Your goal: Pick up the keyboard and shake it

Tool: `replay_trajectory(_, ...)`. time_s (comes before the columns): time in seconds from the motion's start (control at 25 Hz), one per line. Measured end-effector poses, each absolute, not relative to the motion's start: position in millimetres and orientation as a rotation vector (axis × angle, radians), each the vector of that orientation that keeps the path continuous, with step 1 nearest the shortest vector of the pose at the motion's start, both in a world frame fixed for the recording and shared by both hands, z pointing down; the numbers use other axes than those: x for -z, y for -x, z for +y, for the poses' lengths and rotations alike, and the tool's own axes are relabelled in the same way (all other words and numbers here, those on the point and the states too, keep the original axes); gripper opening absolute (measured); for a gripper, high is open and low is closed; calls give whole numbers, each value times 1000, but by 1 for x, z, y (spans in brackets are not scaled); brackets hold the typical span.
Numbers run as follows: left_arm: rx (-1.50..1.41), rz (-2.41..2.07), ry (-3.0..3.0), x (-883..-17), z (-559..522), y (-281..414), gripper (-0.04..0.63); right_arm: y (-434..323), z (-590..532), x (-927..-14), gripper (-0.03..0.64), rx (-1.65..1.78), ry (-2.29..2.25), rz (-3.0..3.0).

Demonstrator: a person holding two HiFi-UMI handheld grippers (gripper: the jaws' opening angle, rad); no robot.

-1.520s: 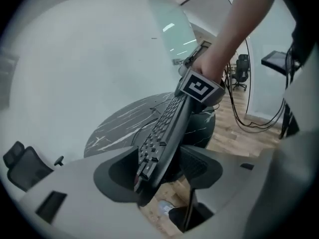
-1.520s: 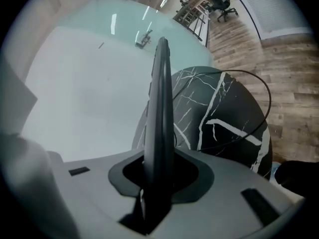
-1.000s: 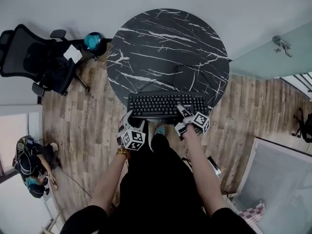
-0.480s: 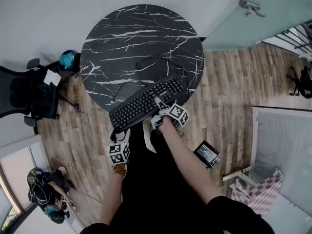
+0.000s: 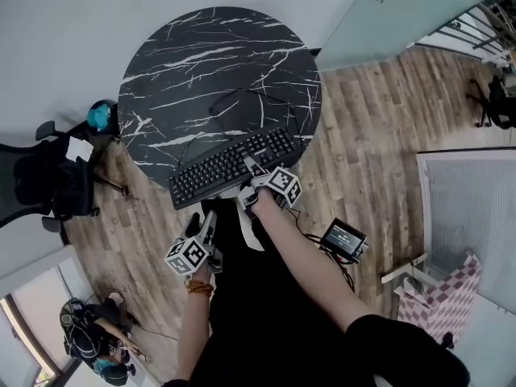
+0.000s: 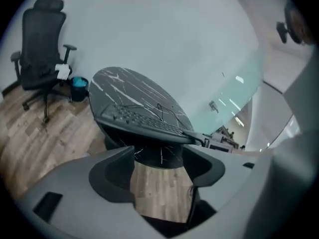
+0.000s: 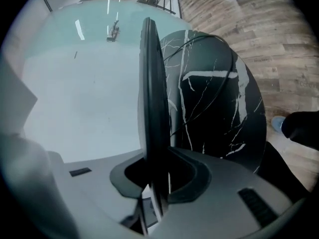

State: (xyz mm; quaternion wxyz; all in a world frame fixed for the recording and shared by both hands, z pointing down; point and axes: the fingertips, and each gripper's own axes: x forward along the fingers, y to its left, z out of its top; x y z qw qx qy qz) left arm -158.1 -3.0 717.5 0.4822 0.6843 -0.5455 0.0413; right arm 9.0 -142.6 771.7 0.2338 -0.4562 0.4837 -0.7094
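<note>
At the near edge of the surface [image 5: 218, 63] the keyboard [image 5: 222, 168] lies slantwise, and my right gripper [image 5: 248, 166] has its jaws clamped on the near rim (they have just been closing). My left gripper [image 5: 201, 222] hangs beyond that edge over the floor [image 5: 145, 216]. Its jaws are wide apart, just opened further, with nothing between them.

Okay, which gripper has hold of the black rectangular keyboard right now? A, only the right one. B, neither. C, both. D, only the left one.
A: the right gripper, jaws just closed further, pinches the near edge of the black rectangular keyboard; the left gripper, jaws just opened wider, is clear of it with only wooden floor showing between its jaws.
</note>
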Motion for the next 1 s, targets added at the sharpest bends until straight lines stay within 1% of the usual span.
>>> replay_trajectory(0.28, 485, -1223, -1309, -747, -33, 167, 298, -14, -121, -778, 74, 1968, 1171, 1383)
replay_trajectory(0.36, 571, -1210, -1252, -752, -35, 171, 265, -14, -116, -781, 74, 1982, 1141, 1417)
replay_trajectory(0.4, 577, -1222, -1233, -755, -35, 173, 259, -12, -115, -781, 74, 1990, 1123, 1436)
replay_trajectory(0.44, 571, -1240, -1216, -759, -36, 175, 213, -11, -116, -781, 74, 1998, 1111, 1446)
replay_trajectory(0.48, 567, -1255, -1200, -764, -38, 176, 139, -12, -116, -781, 75, 2008, 1106, 1447)
replay_trajectory(0.6, 584, -1279, -1168, -773, -40, 180, 120, -11, -111, -787, 75, 2066, 1108, 1460)
replay_trajectory(0.72, 595, -1299, -1158, -776, -42, 185, 115, -11, -101, -791, 93, 2137, 1095, 1588)
replay_trajectory(0.8, 599, -1292, -1177, -773, -47, 185, 112, -17, -95, -789, 129, 2154, 1088, 1740)
replay_trajectory(0.84, 597, -1286, -1191, -771, -49, 185, 110, -23, -92, -788, 159, 2157, 1091, 1789)
replay_trajectory(0.96, 575, -1277, -1212, -772, -52, 189, 110, -51, -86, -791, 166, 2136, 1165, 1716)
replay_trajectory(1.0, 567, -1272, -1210, -774, -52, 189, 110, -60, -85, -792, 152, 2115, 1196, 1671)
